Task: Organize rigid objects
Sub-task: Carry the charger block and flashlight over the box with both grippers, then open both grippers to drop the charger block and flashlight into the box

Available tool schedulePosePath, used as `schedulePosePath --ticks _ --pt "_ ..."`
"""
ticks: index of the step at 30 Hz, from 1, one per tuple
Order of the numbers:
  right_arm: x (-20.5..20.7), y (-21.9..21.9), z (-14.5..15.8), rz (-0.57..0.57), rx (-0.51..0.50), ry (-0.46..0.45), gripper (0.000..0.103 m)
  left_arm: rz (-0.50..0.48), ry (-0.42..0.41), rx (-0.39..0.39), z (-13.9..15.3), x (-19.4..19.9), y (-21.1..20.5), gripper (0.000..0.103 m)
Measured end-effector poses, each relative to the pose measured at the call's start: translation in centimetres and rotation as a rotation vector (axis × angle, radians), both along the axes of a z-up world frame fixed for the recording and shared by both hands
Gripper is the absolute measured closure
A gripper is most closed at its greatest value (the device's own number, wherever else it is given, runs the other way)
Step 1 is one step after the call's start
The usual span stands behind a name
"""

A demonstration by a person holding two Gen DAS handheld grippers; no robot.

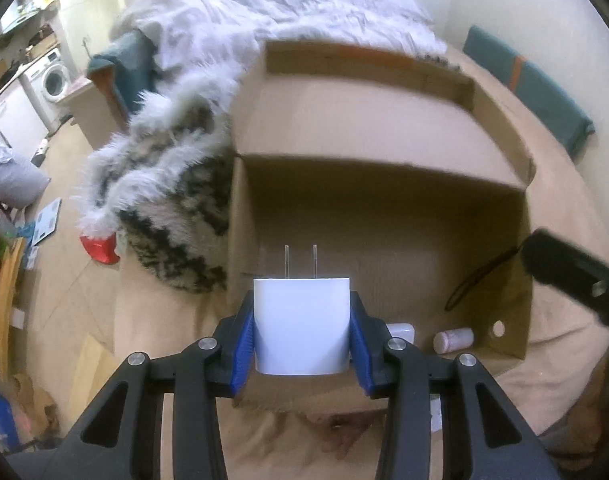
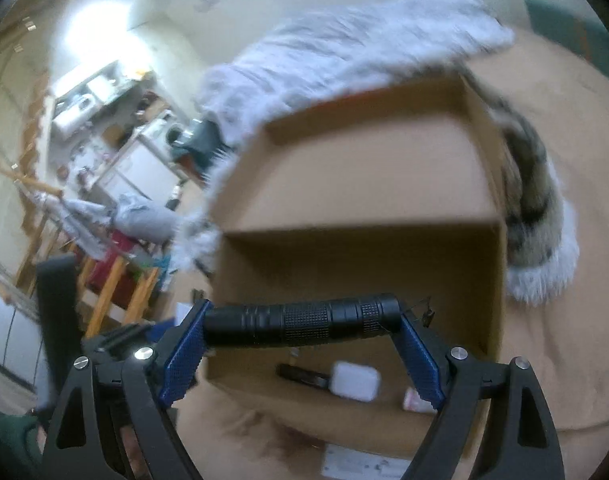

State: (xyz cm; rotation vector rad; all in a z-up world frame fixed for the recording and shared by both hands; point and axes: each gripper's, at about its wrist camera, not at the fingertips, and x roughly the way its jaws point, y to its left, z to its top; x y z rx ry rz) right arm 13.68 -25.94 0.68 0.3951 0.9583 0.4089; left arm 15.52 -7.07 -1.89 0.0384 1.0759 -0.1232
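Left gripper clamps a charger, right gripper a torch endwise, both over the box. Inside lie perhaps three items; these two remain.

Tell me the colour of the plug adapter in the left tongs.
White plug adapter, clearest in the left wrist view.

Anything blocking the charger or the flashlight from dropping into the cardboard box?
Nothing visible. The cardboard box is open-topped, flaps out. The white charger and black flashlight are held over its near edge; a white case and small bottle lie inside, low.
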Motion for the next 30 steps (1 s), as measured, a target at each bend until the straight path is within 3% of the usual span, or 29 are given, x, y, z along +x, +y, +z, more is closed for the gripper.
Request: schedulePosePath --ticks 4,10,15,30 --pt "1.1 -0.9 -3.3 -0.039 -0.013 0.095 0.01 -0.019 0.013 0.028 -2.3 0.7 -0.8 0.065" --pt "1.8 -0.5 -5.4 -0.049 -0.054 0.151 0.01 -0.011 0.056 0.001 -4.9 1.0 -0.4 0.065" --pt "2.2 0.7 -6.0 -0.027 -0.107 0.162 0.01 -0.025 0.024 0.04 -5.2 0.8 -0.5 0.065" --pt "3.3 2.7 -7.1 -0.001 -0.242 0.173 0.01 -0.041 0.068 0.035 -7.0 1.0 -0.9 0.065"
